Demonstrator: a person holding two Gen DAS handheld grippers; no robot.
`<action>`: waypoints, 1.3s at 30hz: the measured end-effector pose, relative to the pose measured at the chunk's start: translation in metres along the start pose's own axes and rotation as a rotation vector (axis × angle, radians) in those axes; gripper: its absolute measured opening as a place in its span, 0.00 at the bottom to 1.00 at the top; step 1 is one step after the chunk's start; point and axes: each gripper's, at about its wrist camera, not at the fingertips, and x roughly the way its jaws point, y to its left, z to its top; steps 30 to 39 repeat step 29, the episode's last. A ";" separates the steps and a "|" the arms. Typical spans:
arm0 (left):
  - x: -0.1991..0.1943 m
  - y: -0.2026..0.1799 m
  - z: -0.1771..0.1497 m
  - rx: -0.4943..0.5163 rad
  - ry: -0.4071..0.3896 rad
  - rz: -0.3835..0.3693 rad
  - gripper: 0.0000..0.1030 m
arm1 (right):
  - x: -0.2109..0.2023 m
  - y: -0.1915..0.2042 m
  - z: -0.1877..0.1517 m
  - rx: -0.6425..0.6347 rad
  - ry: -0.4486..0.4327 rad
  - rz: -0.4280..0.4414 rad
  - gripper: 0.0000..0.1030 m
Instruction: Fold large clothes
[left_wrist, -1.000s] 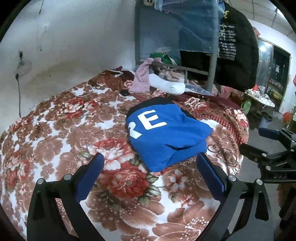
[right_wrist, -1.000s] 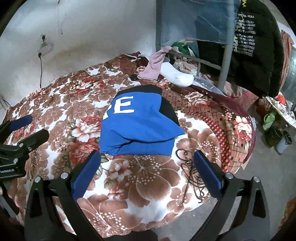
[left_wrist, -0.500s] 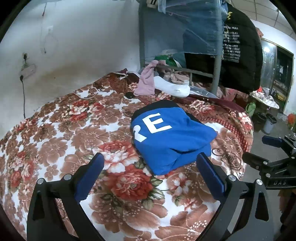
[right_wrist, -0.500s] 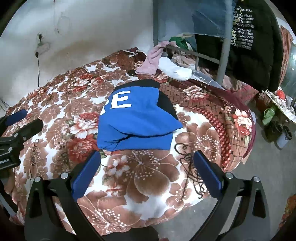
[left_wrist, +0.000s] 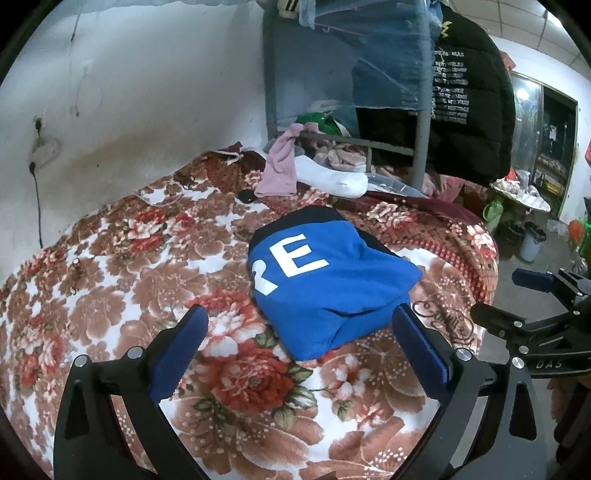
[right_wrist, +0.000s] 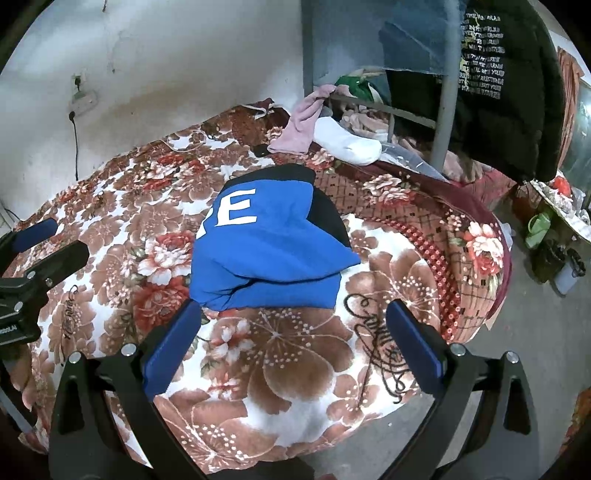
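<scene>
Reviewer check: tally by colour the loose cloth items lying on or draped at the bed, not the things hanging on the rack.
Blue: 1, the folded blue garment on the floral blanket
Pink: 1, the pink cloth draped over the rail
White: 1, the white sock
Total: 3

Floral bed (left_wrist: 110, 295), folded blue garment (left_wrist: 325, 291), white sock (left_wrist: 332, 179)

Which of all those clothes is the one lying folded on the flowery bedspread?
The blue garment with white letters, a neat bundle mid-bed. The pink cloth drapes over a rail, and the black jacket hangs.
</scene>
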 end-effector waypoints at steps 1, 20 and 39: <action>0.000 0.000 0.001 -0.003 -0.001 0.000 0.95 | 0.000 -0.001 0.000 0.003 -0.002 0.000 0.95; -0.015 0.003 0.007 -0.009 -0.057 0.000 0.95 | -0.006 -0.005 0.003 0.020 -0.036 0.004 0.95; -0.021 0.002 0.005 0.001 -0.061 0.003 0.95 | -0.010 -0.002 0.001 0.020 -0.035 0.002 0.95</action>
